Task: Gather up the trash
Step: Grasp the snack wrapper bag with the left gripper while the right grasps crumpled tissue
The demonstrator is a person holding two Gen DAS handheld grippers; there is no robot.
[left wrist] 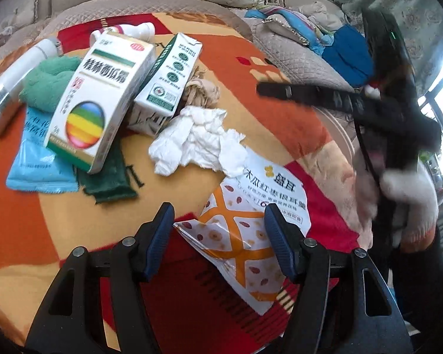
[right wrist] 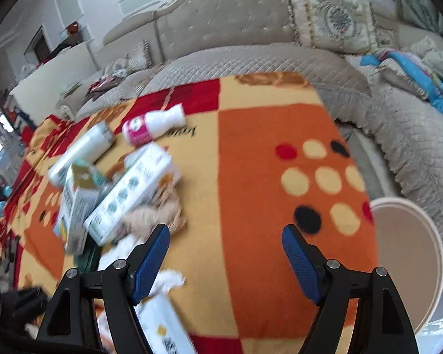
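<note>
Left wrist view
Surface: patterned blanket [left wrist: 73, 221] over a quilted sofa [left wrist: 109, 14].
Count: two cartons, large [left wrist: 100, 100] and small [left wrist: 169, 73]; one crumpled tissue [left wrist: 192, 144] ahead of the fingertips.
Left gripper [left wrist: 218, 215]: jaws apart, a printed sachet [left wrist: 251, 236] lying between them, pads not pressing it.

Right wrist view
Surface: same blanket [right wrist: 251, 177]; round bin [right wrist: 410, 253] right of the fingers.
Count: one pink-labelled bottle [right wrist: 153, 125], far ahead-left.
Right gripper [right wrist: 226, 236]: wide, empty.

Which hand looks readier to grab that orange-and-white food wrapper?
Probably left: the left hand-held gripper already straddles the orange-and-white food wrapper, open. The right hand-held gripper hangs over bare blanket.
</note>
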